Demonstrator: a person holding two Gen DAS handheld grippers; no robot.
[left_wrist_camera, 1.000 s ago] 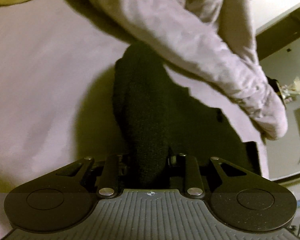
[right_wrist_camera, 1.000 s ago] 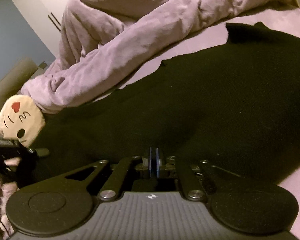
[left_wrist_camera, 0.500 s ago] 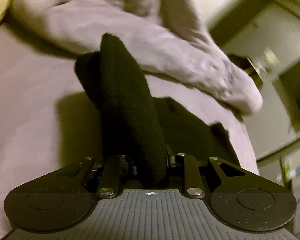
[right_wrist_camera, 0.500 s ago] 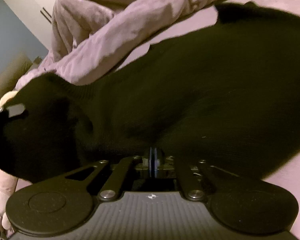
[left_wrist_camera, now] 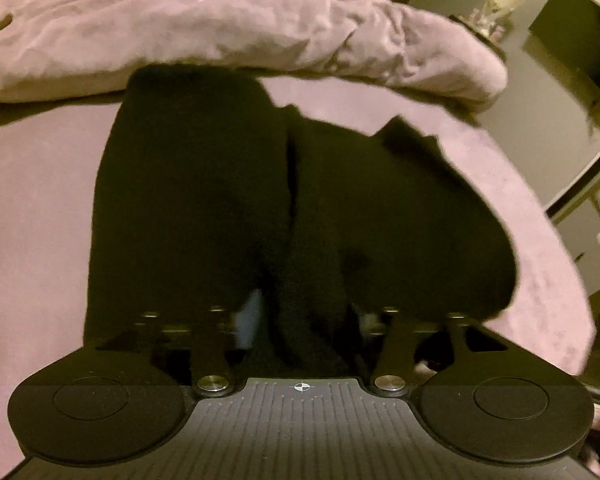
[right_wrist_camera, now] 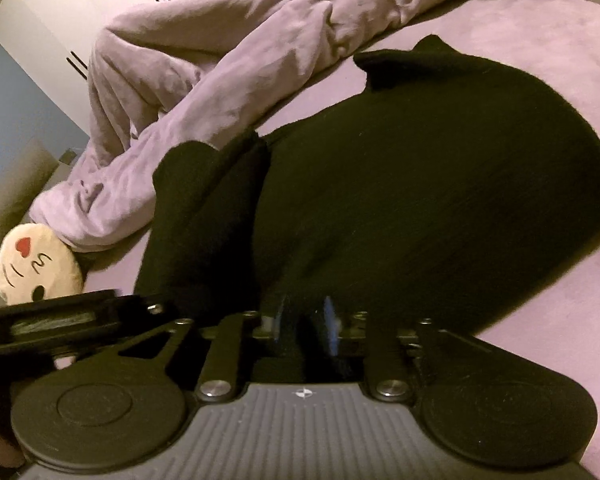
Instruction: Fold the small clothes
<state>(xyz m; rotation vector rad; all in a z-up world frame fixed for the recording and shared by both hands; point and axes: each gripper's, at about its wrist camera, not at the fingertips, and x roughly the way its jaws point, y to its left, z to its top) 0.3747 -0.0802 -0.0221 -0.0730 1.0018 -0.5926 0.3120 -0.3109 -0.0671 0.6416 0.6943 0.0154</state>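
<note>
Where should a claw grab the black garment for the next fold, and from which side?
Probably the near hem of the black garment, approached low from the claws' side. It lies flat on the purple bed, with one sleeve folded in. The far collar sits by the bunched blanket, so that edge is harder to reach.

A lilac bed [right_wrist_camera: 560, 40] carries a black garment [right_wrist_camera: 440, 184], rumpled blanket [right_wrist_camera: 228, 64] and round pillow [right_wrist_camera: 36, 268].
</note>
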